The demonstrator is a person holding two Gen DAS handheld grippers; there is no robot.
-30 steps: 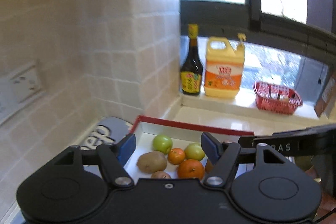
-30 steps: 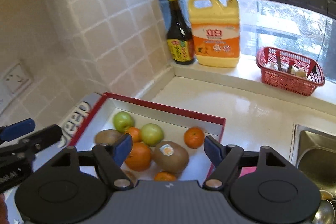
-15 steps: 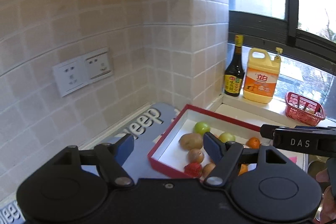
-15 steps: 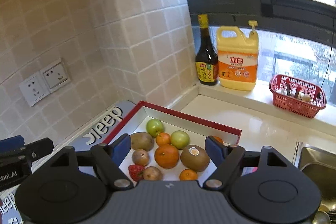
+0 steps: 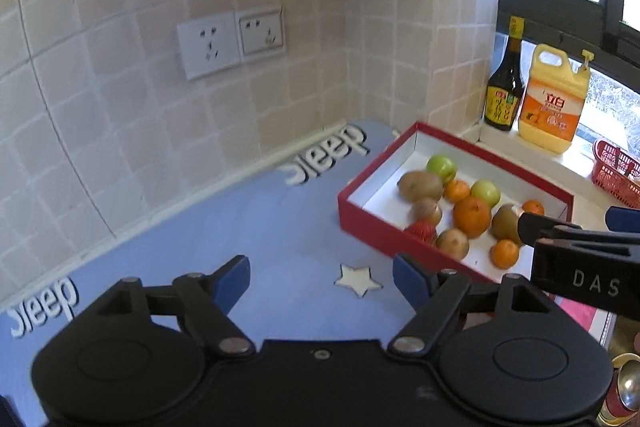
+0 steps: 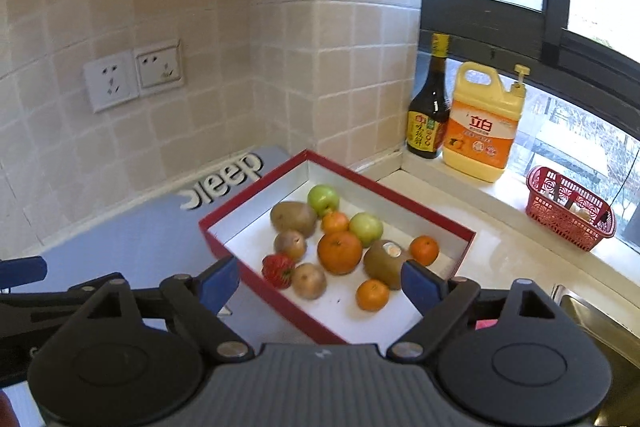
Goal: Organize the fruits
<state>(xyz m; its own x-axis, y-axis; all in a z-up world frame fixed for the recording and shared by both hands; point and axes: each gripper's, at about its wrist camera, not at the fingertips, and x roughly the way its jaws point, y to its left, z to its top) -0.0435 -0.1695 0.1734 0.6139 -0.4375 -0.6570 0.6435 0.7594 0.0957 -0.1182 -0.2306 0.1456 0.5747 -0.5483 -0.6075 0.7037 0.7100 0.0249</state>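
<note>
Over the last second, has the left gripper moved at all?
Yes. The left gripper has pulled back and swung left: its fingers framed the fruit in the red box a second ago, and now open over the blue mat, the box to their right.

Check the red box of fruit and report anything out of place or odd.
Nothing is spilled or damaged. The red box sits askew, one end on the blue mat, the other on the counter. Fruit lies mixed and loose inside, including one strawberry.

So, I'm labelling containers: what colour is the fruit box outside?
Red outside, white inside; the fruit box shows best in the right wrist view.
</note>
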